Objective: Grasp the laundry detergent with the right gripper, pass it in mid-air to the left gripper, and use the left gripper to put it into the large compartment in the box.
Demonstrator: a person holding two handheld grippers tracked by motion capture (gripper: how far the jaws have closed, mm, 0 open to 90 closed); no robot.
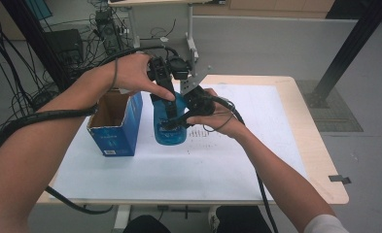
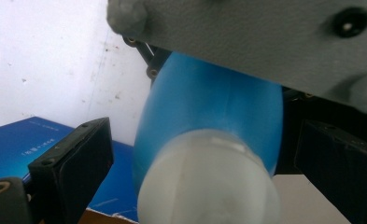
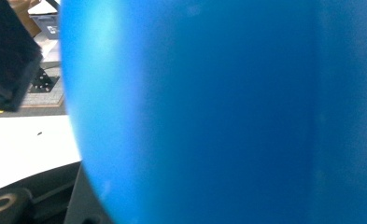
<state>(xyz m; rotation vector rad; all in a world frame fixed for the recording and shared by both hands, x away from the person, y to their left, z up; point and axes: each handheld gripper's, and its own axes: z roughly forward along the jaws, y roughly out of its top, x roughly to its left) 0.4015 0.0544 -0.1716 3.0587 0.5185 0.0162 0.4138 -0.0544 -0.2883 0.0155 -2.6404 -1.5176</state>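
A translucent blue bottle [image 1: 170, 127] stood upright on the white sheet [image 1: 237, 155] covering the table [image 1: 320, 160], just beside an open blue carton [image 1: 114, 127] to its left, and both grippers had closed in around it. In the left gripper view the bottle's pale, blurred cap [image 2: 209, 186] sat between the two black jaws, which stood apart on either side with visible gaps, so the left gripper [image 1: 163, 80] was spread wide and not yet gripping; it appeared positioned over the cap, probably to twist it or lift the bottle by the neck. The right gripper [image 1: 184, 119] came in from the side at the bottle's body, likely to steady it against that pull. Its own view was mostly blue bottle wall pressed close, with one jaw at the upper left; whether those jaws were clamped on the bottle could not be told.
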